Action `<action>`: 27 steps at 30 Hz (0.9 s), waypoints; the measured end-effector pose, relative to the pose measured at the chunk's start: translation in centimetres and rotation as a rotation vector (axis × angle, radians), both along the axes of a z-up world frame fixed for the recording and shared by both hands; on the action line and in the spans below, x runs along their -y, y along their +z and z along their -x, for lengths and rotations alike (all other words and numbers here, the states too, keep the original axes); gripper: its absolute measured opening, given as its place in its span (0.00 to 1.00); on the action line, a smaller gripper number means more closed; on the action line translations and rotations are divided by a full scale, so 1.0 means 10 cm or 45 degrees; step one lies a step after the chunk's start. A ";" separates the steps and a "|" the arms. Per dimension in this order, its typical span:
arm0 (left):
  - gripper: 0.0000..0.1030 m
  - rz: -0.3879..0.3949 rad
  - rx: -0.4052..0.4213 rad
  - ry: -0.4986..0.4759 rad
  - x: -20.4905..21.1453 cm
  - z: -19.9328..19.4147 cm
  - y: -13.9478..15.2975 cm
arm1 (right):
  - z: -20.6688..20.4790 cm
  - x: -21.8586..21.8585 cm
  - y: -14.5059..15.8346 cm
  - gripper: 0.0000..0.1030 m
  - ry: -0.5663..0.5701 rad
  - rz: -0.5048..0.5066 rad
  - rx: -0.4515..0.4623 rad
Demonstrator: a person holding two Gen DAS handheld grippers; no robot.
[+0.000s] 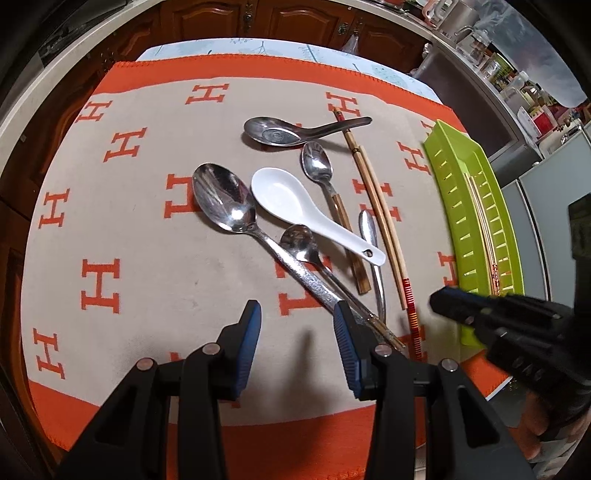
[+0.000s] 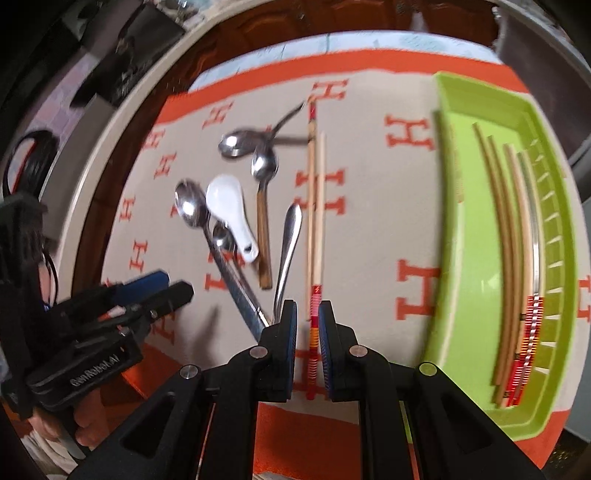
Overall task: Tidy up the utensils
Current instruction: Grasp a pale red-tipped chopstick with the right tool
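Observation:
Several spoons lie heaped on the orange-and-beige cloth (image 1: pixel 129 221): a large steel spoon (image 1: pixel 221 199), a white ceramic spoon (image 1: pixel 288 199) and a steel soup spoon (image 1: pixel 273 129) among them. A pair of chopsticks (image 1: pixel 380 214) with red-banded ends lies to their right. My left gripper (image 1: pixel 297 332) hovers open over the large spoon's handle, holding nothing. My right gripper (image 2: pixel 308 321) hangs over the red-banded end of the chopsticks (image 2: pixel 314 203). Its jaws stand only narrowly apart, with that end showing in the gap but not pressed. The green tray (image 2: pixel 480 110) at the right holds several chopsticks (image 2: pixel 509 221).
Dark wooden cabinets (image 1: pixel 295 22) stand behind the table. A counter with jars and bottles (image 1: pixel 498 66) is at the far right. A hand (image 2: pixel 48 424) carries the left gripper (image 2: pixel 177 284) at the table's near left. The right gripper (image 1: pixel 441 299) sits between chopsticks and the tray (image 1: pixel 443 155).

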State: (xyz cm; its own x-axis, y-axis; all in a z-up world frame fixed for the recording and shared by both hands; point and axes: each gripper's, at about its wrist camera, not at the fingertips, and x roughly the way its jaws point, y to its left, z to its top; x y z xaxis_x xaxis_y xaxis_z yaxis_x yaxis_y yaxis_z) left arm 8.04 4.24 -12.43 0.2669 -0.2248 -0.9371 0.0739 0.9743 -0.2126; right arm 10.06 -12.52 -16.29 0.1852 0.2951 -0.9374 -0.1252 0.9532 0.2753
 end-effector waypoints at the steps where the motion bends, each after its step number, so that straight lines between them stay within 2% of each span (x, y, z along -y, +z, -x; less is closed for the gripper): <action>1: 0.38 0.005 -0.002 0.004 -0.02 0.00 -0.01 | 0.00 -0.04 -0.06 0.12 0.018 0.014 -0.021; 9: 0.38 0.034 -0.012 0.021 -0.10 -0.02 -0.06 | 0.06 -0.24 -0.36 0.12 0.125 0.170 -0.088; 17: 0.38 0.062 -0.018 0.023 -0.16 -0.03 -0.08 | 0.06 -0.19 -0.47 0.12 0.090 0.279 -0.085; 27: 0.38 0.071 0.000 0.023 -0.19 -0.04 -0.02 | -0.20 -0.07 -0.47 0.12 0.053 0.259 -0.086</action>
